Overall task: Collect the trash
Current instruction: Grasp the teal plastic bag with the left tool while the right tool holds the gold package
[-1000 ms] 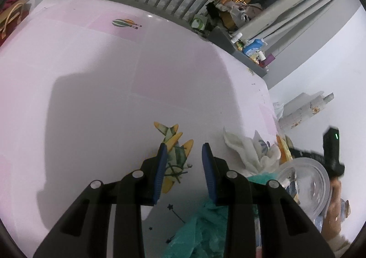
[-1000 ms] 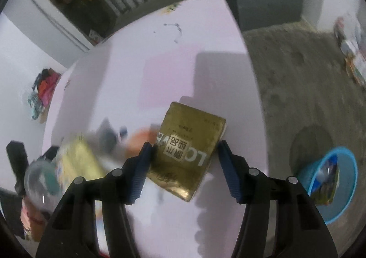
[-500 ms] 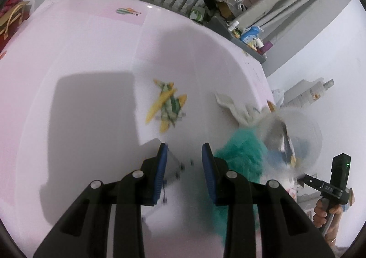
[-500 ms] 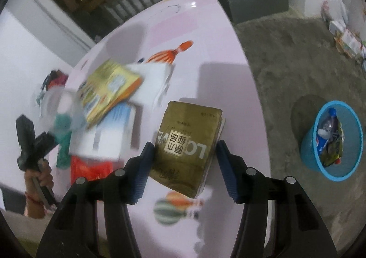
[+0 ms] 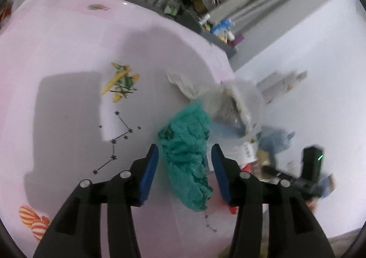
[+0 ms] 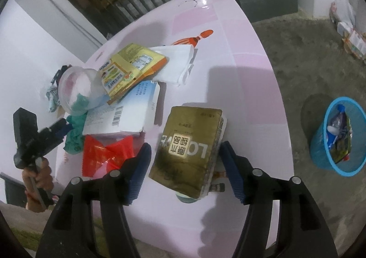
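Gold packet (image 6: 189, 150) lengthwise, apparently claw-aligned (image 6: 185, 164)

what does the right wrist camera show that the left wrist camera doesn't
Only the right wrist view shows the blue trash basket on the floor and the gold box between the right hand-held gripper fingers. Only the left wrist view shows the yellow plane print. Both show the teal crumpled bag, between the open left hand-held gripper fingers, and the clear cup.
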